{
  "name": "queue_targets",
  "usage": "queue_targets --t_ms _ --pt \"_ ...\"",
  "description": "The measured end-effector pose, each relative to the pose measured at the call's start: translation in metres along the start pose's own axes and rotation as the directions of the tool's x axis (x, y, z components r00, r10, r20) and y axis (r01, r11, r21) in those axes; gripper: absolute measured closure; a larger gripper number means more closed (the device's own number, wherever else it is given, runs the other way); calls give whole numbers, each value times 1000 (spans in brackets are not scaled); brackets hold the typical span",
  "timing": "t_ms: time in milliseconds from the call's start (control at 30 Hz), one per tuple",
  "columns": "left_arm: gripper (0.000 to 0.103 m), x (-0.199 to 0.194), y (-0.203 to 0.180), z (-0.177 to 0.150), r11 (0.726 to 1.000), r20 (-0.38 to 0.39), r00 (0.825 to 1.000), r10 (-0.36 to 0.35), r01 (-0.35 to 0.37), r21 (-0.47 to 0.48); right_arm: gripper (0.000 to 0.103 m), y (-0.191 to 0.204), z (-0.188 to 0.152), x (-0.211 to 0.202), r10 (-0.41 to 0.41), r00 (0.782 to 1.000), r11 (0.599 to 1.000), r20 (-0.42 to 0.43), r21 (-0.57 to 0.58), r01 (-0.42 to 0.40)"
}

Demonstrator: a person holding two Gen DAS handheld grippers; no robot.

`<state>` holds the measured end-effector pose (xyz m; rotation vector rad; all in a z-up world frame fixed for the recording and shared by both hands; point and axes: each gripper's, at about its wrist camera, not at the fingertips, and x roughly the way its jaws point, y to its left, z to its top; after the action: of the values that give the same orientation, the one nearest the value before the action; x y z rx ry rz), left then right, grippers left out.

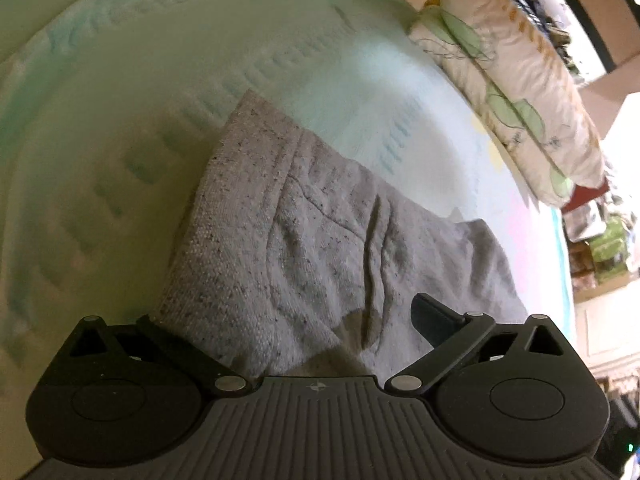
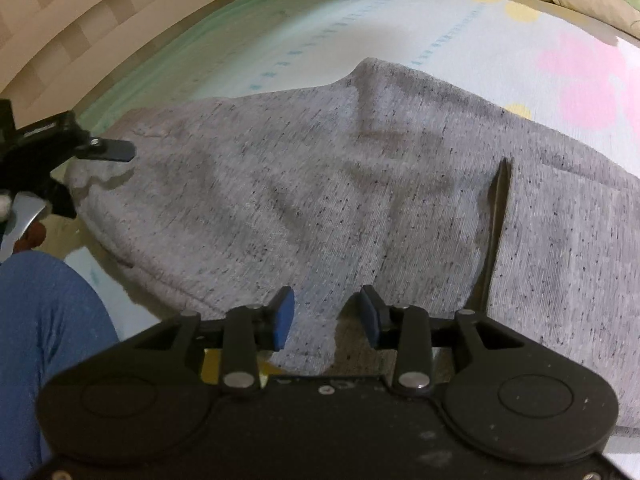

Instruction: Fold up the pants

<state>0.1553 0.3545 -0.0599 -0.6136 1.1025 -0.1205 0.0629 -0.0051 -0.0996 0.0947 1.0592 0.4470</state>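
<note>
**Pants part-folded on the bed**

Pants (image 1: 304, 240) in grey knit lie on the bed (image 1: 120, 100), already doubled into a thick slab, in the left wrist view. The left tool (image 1: 288, 320) hangs over the near edge, spread wide, holding nothing.

The right wrist view shows the right tool (image 2: 326, 316) partly open above the cloth, gripping nothing. I judge at least one more fold remains.
</note>
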Motion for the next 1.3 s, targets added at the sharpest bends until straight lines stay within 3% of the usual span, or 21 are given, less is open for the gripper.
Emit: queue_targets --t_ms 33,100,133,233,400,500,600,667,767,833,933,1033,1100,1200,1300 --pt "7 0 0 2 999 0 1000 15 -15 -35 64 0 -1 -3 2 1000 1000 1 4 -2" --pt "40 -4 -1 6 993 10 995 96 -95 -77 62 -1 0 -3 10 1000 1000 1 14 -10" --pt "63 -6 -3 7 991 21 993 120 -118 -61 62 -1 0 -3 14 1000 1000 2 17 -14" --pt "70 -13 -9 6 994 54 993 103 -100 -44 61 -2 -1 -3 20 1000 1000 6 21 -20" --pt "73 -30 -42 0 988 140 981 134 -144 59 61 -5 -8 -22 23 997 998 74 55 -27" --pt "75 -43 -76 -4 977 196 972 131 -161 142 63 -4 -20 -14 46 999 998 7 41 -46" --pt "76 -52 -115 -9 959 249 963 98 -159 236 62 7 -27 -12 36 999 997 0 -68 -36" --pt "78 -60 -149 -17 942 272 961 52 -137 305 64 1 -22 -15 70 997 997 -9 -31 -70" --pt "79 -64 -206 -37 902 284 958 -31 -95 420 65 -24 -18 -35 90 993 993 72 66 -95" --pt "82 -56 -242 -53 877 253 961 -109 -26 480 64 -45 -18 -52 65 990 991 124 107 -78" --pt "81 -14 -296 -83 830 142 969 -202 92 550 63 -85 -23 -73 7 988 984 154 176 -34" --pt "81 38 -330 -113 805 18 974 -224 175 567 61 -133 -35 -87 -70 987 963 143 269 29" --pt "81 59 -342 -134 792 -31 979 -202 182 582 61 -158 -42 -95 -93 987 942 131 332 45" --pt "80 65 -334 -153 818 -36 983 -183 172 549 60 -180 -47 -110 -130 981 931 142 359 71" --pt "77 61 -316 -163 844 2 996 -92 77 531 55 -194 -44 -119 -124 976 921 180 387 46"
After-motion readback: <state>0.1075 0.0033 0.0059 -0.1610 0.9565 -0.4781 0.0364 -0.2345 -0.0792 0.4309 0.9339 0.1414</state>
